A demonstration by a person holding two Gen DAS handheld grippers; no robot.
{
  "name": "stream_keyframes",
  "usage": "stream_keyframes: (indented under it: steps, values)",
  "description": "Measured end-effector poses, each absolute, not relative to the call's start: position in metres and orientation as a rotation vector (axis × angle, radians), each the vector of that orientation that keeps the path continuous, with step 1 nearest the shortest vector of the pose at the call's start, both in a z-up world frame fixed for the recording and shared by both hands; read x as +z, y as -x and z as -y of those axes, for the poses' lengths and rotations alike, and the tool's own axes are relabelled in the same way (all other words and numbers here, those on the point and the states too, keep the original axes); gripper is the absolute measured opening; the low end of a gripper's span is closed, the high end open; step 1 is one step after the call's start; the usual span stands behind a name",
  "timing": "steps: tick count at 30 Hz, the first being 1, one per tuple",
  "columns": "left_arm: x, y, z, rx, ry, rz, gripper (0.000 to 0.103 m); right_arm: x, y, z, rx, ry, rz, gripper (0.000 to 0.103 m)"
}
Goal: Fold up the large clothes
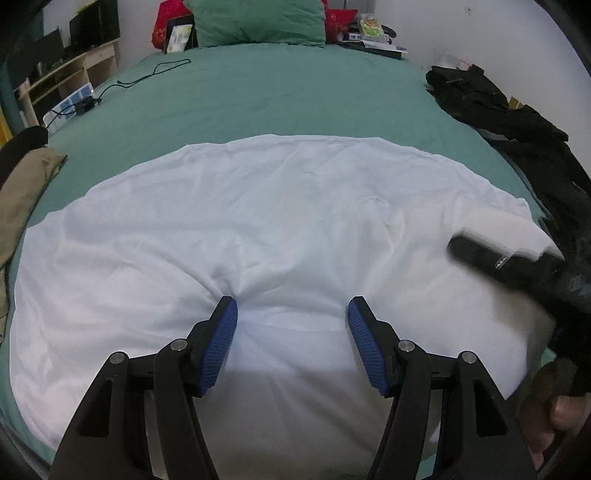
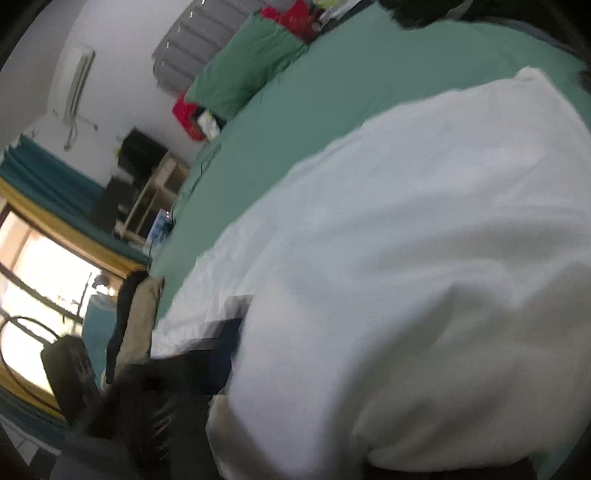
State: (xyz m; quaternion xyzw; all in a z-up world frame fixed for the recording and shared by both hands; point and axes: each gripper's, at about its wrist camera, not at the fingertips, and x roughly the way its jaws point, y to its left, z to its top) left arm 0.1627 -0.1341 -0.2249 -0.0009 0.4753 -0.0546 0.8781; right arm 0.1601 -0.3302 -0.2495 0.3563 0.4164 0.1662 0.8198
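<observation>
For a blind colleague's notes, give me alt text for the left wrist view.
Open left tongs with blue pads press their tips into a wrinkled white cloth garment spread on a green-sheeted bed. The blurred black right tongs grip its right edge.

A large garment [image 1: 258, 229] lay spread across the near half of the bed [image 1: 277, 96]. A pillow [image 1: 255, 22] sat at the far end. A pile of clothes [image 1: 517, 125] lay along the bed's right edge, a cable [image 1: 147, 75] at far left, another garment [image 1: 22, 192] at the left edge.
</observation>
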Motion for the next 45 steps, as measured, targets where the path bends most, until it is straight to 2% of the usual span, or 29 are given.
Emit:
stream_keyframes:
  steps: [2,10,15,20,26,31,33,35,36,38,40,45]
  values:
    - [-0.224,-0.163,0.131,-0.124,0.008,-0.991,0.066,-0.251,-0.162,0.327,0.358,-0.776,-0.888,0.018]
    - [-0.193,-0.160,0.104,-0.183,0.033,-0.959,0.066,-0.198,-0.166,0.293,0.323,-0.495,-0.826,0.016]
    - [-0.154,-0.141,0.040,-0.117,0.099,-0.860,0.066,-0.166,-0.162,0.258,0.299,-0.278,-0.805,0.016]
    - [-0.143,-0.125,-0.026,-0.022,0.113,-0.813,0.066,-0.142,-0.165,0.208,0.279,-0.088,-0.811,0.016]
    - [-0.141,-0.110,-0.077,0.048,-0.012,-0.749,0.066,-0.140,-0.164,0.135,0.340,0.104,-0.846,0.016]
    - [-0.146,-0.113,-0.125,0.106,0.074,-0.753,0.066,-0.158,-0.162,0.072,0.424,0.200,-0.925,0.020]
    - [-0.151,-0.114,-0.145,0.116,0.119,-0.767,0.066,-0.168,-0.158,0.055,0.465,0.238,-0.975,0.025]
    - [-0.152,-0.115,-0.161,0.102,0.150,-0.776,0.066,-0.179,-0.150,0.029,0.532,0.324,-1.004,0.044]
    - [-0.152,-0.116,-0.172,0.094,0.175,-0.776,0.066,-0.180,-0.146,0.021,0.561,0.345,-1.004,0.050]
    - [-0.150,-0.118,-0.189,0.081,0.210,-0.773,0.066,-0.182,-0.133,0.001,0.667,0.400,-0.993,0.072]
    - [-0.148,-0.122,-0.205,0.092,0.229,-0.768,0.066,-0.182,-0.124,-0.012,0.735,0.438,-0.977,0.079]
    - [-0.149,-0.131,-0.236,0.039,0.402,-0.772,0.066,-0.181,-0.110,-0.023,0.873,0.433,-0.972,0.080]
